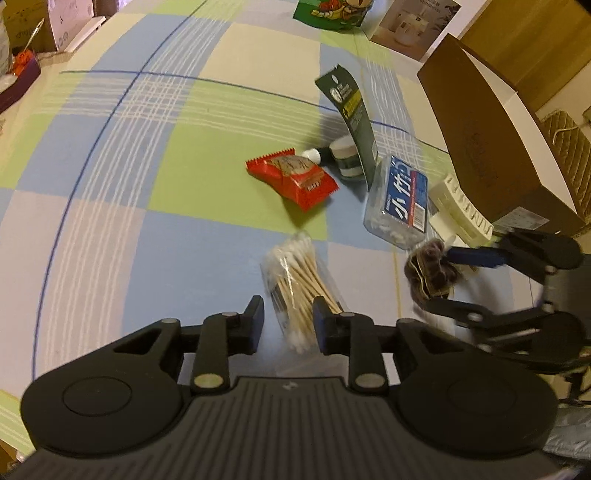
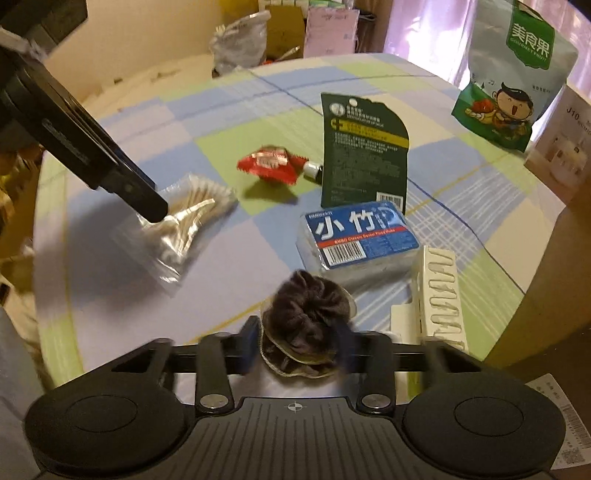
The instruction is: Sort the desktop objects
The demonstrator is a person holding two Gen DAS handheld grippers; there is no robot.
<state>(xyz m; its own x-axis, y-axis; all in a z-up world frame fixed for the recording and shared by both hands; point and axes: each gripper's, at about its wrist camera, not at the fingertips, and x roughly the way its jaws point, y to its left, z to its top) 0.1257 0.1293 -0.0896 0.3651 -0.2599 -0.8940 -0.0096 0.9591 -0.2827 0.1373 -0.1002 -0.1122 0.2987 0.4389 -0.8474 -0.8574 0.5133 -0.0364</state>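
Left wrist: cotton swabs bag point(image 1: 295, 284) amid open tablecloth point(image 1: 147, 184).

Domestic room, lived-in, warm indoor light. Round table point(image 2: 461, 206) under a checked cloth point(image 1: 110, 184) of blue, green and cream. On it, household small goods: bag of cotton swabs point(image 1: 295, 284), red snack packet point(image 1: 295, 181), clear box of dental floss picks point(image 2: 358, 236), dark hair scrunchie point(image 2: 310, 314), green-and-grey snack pouch point(image 2: 517, 74) standing at the far right edge. Beyond the far edge: cardboard boxes point(image 2: 280, 29), a plastic bag point(image 2: 240, 40) and papers piled against a cream wall. Brown cardboard box point(image 1: 487, 147) at the right edge.
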